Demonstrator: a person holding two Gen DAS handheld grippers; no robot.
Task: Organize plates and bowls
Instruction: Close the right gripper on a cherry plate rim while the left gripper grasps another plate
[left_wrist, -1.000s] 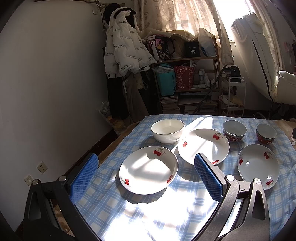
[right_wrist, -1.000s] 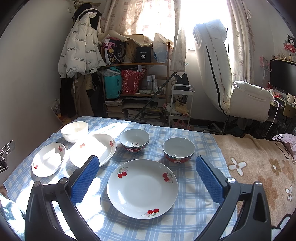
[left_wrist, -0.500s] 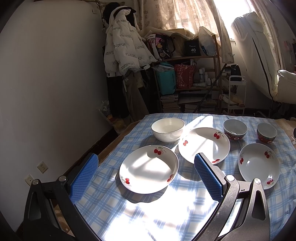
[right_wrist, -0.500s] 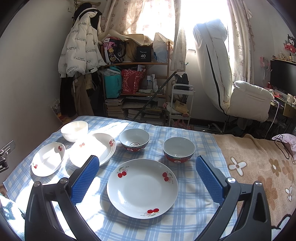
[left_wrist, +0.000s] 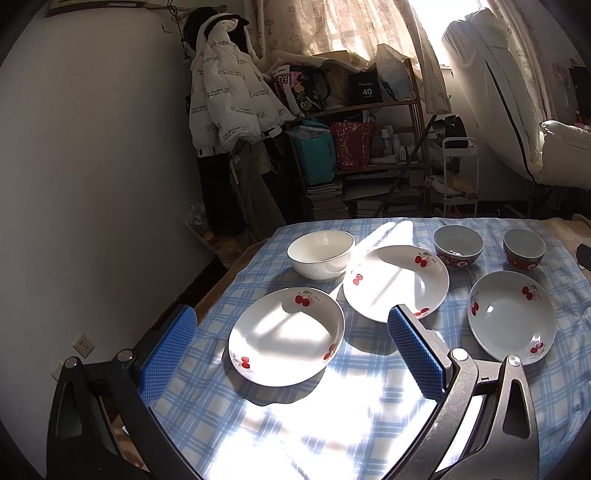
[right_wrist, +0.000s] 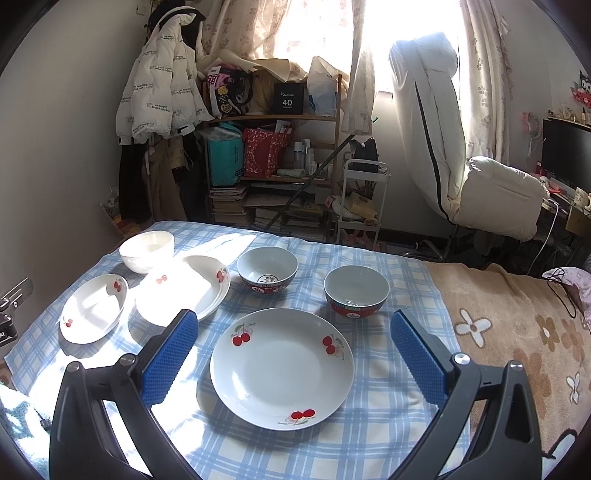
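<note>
Plates with red cherries, three in number, lie apart on the checked tabletop (right_wrist: 388, 435) beside a white bowl (left_wrist: 320, 254) and two red bowls, while the left gripper (left_wrist: 291, 343) and the right gripper (right_wrist: 293, 350) hover above with jaws wide apart, holding nothing.
</note>
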